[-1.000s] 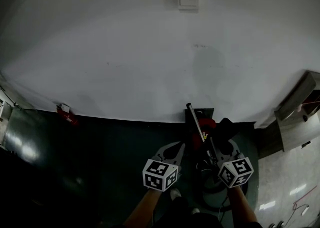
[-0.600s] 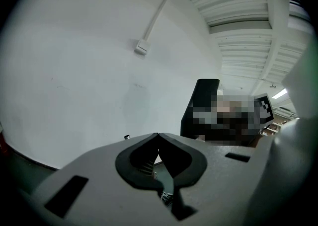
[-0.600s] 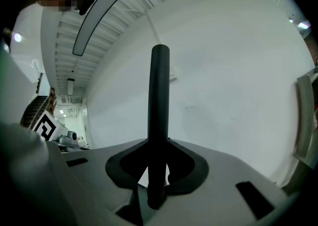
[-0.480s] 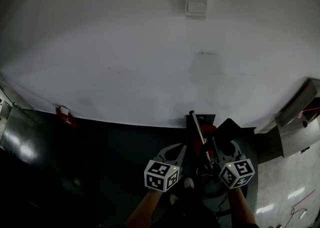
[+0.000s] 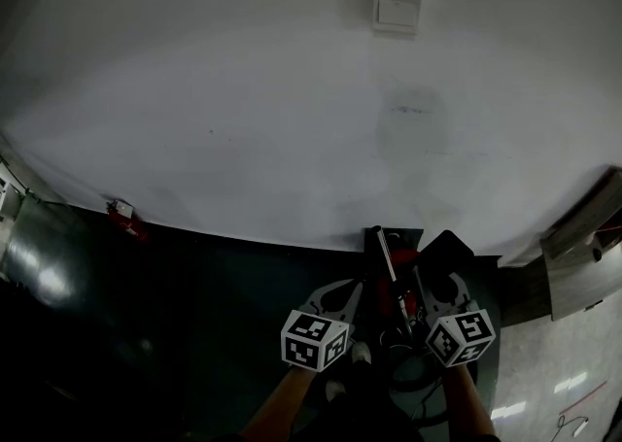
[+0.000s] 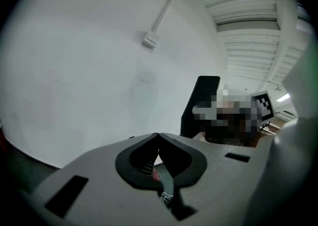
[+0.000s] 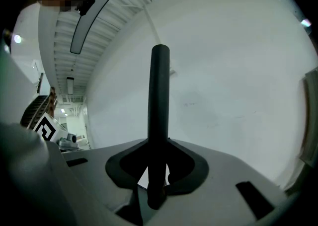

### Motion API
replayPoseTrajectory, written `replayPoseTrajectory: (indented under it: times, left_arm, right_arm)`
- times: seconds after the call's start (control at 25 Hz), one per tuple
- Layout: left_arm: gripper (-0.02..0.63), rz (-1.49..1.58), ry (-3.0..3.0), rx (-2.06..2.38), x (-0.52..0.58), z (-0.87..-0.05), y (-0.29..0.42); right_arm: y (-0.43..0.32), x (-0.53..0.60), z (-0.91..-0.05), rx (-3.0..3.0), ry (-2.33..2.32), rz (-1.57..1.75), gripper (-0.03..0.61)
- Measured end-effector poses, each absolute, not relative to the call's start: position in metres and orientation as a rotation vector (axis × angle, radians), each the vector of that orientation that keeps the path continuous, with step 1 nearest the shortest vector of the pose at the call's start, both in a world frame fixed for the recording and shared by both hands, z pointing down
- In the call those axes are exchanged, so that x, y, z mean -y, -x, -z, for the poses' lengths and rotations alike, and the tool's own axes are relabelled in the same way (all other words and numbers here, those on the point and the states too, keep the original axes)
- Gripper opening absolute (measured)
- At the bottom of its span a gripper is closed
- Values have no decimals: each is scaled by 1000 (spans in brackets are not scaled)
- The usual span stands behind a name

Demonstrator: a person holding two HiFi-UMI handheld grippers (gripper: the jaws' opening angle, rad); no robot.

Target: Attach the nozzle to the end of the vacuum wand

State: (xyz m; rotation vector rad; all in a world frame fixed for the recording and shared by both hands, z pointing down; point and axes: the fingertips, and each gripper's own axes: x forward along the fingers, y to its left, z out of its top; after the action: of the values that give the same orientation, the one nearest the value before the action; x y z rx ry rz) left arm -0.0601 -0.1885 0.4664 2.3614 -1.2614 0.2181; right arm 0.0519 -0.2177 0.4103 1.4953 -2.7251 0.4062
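Gripping a black nozzle (image 7: 160, 96), the right gripper (image 7: 159, 140) has its jaws closed around the lower part of this piece, which stands upright between them. In the head view the nozzle is just to the right of the vacuum wand (image 5: 387, 260) and is not joined to it. The wand is a thin silver tube that leans up toward the white wall (image 5: 292, 119), with the red vacuum body (image 5: 408, 257) around its lower part. The left gripper (image 6: 158, 135) is to the left of the wand. Its jaws are pressed together at the tips and I see nothing held between them. Both grippers are above the dark floor (image 5: 194, 314).
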Motion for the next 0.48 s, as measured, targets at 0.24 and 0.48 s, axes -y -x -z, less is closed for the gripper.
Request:
replayPoseTrajectory:
  times: [0.24,0.48]
  left_arm:
    - [5,-223,-2316,1270,214,-482,58]
    - [5,-242,-2269,1266,244,-506,54]
  right_arm:
    - [-52,248,-424,2719,-1464,-441,91]
    - [-53,286,-441,2714,-1434,-477,91]
